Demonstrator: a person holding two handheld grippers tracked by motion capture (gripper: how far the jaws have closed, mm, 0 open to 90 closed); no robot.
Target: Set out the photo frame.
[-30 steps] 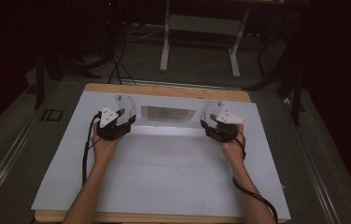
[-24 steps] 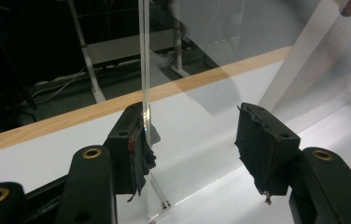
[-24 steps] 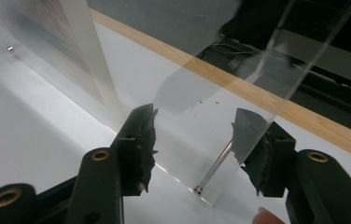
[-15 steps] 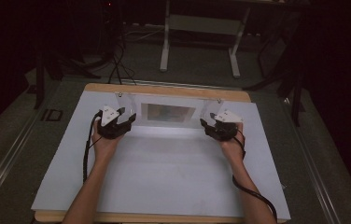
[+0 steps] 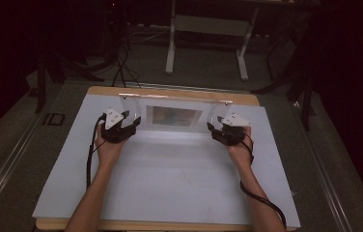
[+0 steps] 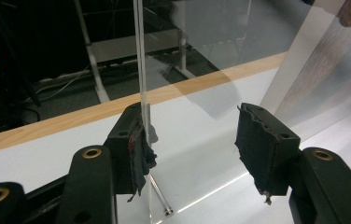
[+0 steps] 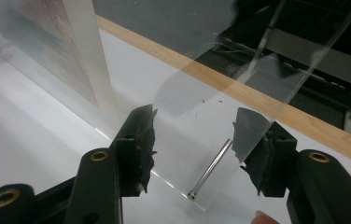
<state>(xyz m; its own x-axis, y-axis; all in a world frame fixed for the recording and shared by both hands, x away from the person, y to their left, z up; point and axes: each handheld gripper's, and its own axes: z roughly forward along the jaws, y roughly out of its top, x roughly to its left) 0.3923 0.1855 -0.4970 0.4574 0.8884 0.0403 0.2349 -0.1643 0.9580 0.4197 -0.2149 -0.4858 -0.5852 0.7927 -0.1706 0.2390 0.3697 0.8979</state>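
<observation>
A clear acrylic picture stand (image 5: 143,108) stands upright at the back of the white table, with a picture (image 5: 176,116) in its middle. My left gripper (image 5: 130,122) is at its left end and my right gripper (image 5: 215,126) at its right end, both open. In the left gripper view (image 6: 194,135) the pane's upright edge (image 6: 140,70) runs just inside the left pad (image 6: 136,149), with a metal pin (image 6: 159,198) at its foot. In the right gripper view (image 7: 192,135) the pane's edge (image 7: 304,74) crosses in front of the right pad (image 7: 257,154), and a metal pin (image 7: 211,170) lies between the jaws.
The white tabletop (image 5: 170,183) has a wooden edge strip (image 5: 170,93) just behind the stand. A cable (image 5: 261,200) trails from the right gripper toward the front edge. A metal table frame (image 5: 206,29) stands on the dark floor beyond.
The bright glare on the pane has faded and the picture now shows through. Both hands have hardly shifted at the stand's ends.
</observation>
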